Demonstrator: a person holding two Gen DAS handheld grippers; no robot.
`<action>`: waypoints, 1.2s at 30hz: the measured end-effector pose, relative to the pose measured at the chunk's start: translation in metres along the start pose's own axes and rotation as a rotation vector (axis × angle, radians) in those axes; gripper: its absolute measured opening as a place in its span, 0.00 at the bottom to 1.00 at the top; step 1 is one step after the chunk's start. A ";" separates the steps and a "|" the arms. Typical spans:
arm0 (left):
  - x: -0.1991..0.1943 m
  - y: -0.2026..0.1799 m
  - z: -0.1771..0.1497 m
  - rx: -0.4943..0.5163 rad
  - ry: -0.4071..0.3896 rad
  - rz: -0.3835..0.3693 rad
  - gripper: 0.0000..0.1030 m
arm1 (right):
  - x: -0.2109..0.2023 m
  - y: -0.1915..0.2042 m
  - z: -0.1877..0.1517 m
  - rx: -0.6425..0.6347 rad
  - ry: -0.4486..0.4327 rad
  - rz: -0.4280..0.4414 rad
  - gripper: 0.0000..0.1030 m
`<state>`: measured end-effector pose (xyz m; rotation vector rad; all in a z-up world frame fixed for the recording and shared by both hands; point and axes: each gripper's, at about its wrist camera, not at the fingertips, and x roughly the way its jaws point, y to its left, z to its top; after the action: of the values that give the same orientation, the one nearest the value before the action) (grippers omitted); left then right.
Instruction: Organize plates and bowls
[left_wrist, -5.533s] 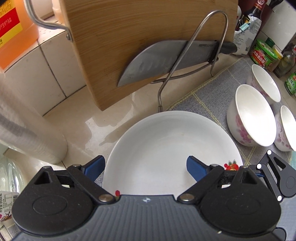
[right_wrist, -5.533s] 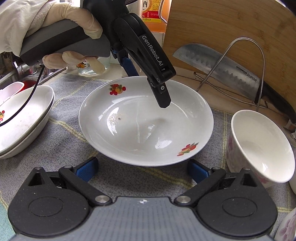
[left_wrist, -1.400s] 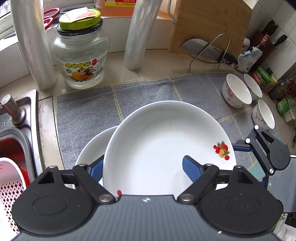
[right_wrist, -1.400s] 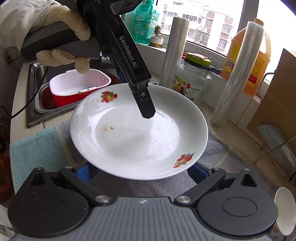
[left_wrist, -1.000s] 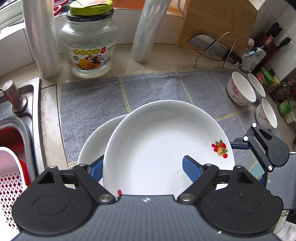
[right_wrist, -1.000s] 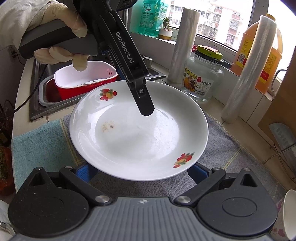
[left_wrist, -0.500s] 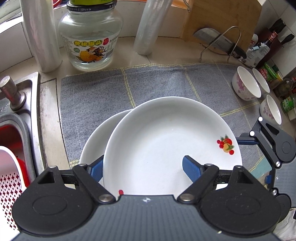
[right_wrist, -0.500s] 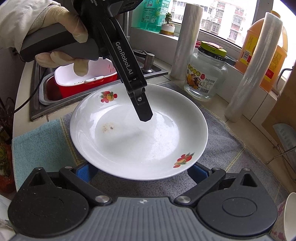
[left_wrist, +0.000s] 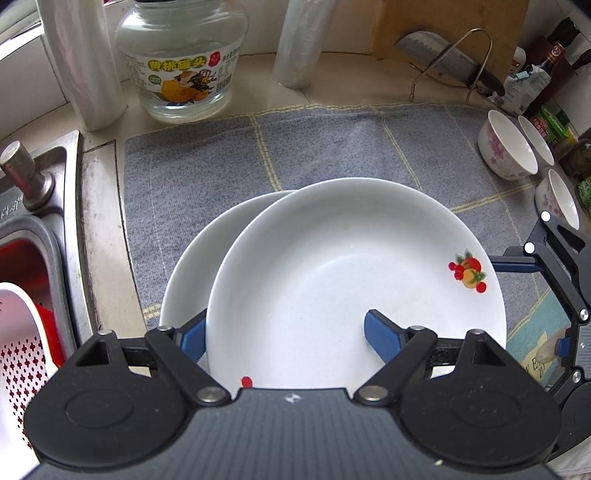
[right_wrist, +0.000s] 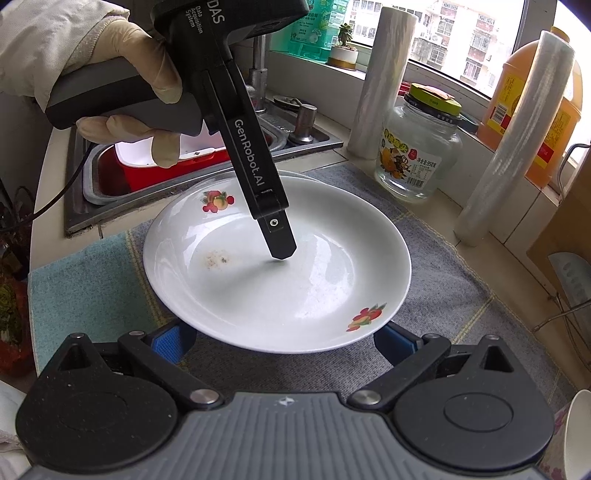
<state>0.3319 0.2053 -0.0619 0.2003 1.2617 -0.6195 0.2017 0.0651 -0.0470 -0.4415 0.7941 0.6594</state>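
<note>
Plate (right_wrist: 277, 280), white with small fruit prints on its rim, sits tilted over the grey cloth (left_wrist: 332, 147) beside the sink (left_wrist: 55, 229), overlapping a second plate (left_wrist: 207, 251) of which only a left-hand crescent shows. The left gripper (left_wrist: 284, 332) clamps the top plate's near rim: one blue pad lies inside the dish, the other is tucked behind the rim and mostly hidden. In the right wrist view the same gripper's black finger (right_wrist: 277, 236) reaches into the plate's middle, held by a gloved hand (right_wrist: 122, 92). A faint brownish smear marks the plate's floor near that finger.

The right gripper (right_wrist: 284, 341) has its blue pads standing wide apart under the plate's near edge; the rim covers their tips, so whether they touch the plate cannot be told.

Three small flowered bowls (left_wrist: 508, 151) stand at the cloth's far right, the outer ones cut off by the picture's edge. Behind the cloth are a glass jar (left_wrist: 181, 62), two rolls of cling film (left_wrist: 299, 40) with their tops out of view, and a knife (left_wrist: 443, 62) on a wire rack against a wooden board. A red and white basket (right_wrist: 162, 162) in the sink is partly hidden by the hand.
</note>
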 end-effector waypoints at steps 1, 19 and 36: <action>0.001 -0.002 0.000 0.012 0.000 0.009 0.83 | 0.000 0.000 0.000 -0.001 0.001 -0.002 1.00; 0.003 0.000 0.001 0.045 0.023 0.031 0.83 | 0.000 0.000 0.001 0.010 0.006 0.010 1.00; -0.007 -0.002 -0.001 0.056 0.005 0.037 0.83 | -0.001 0.000 0.001 0.013 0.002 0.013 1.00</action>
<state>0.3289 0.2061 -0.0557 0.2715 1.2439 -0.6235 0.2015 0.0651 -0.0457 -0.4253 0.8030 0.6658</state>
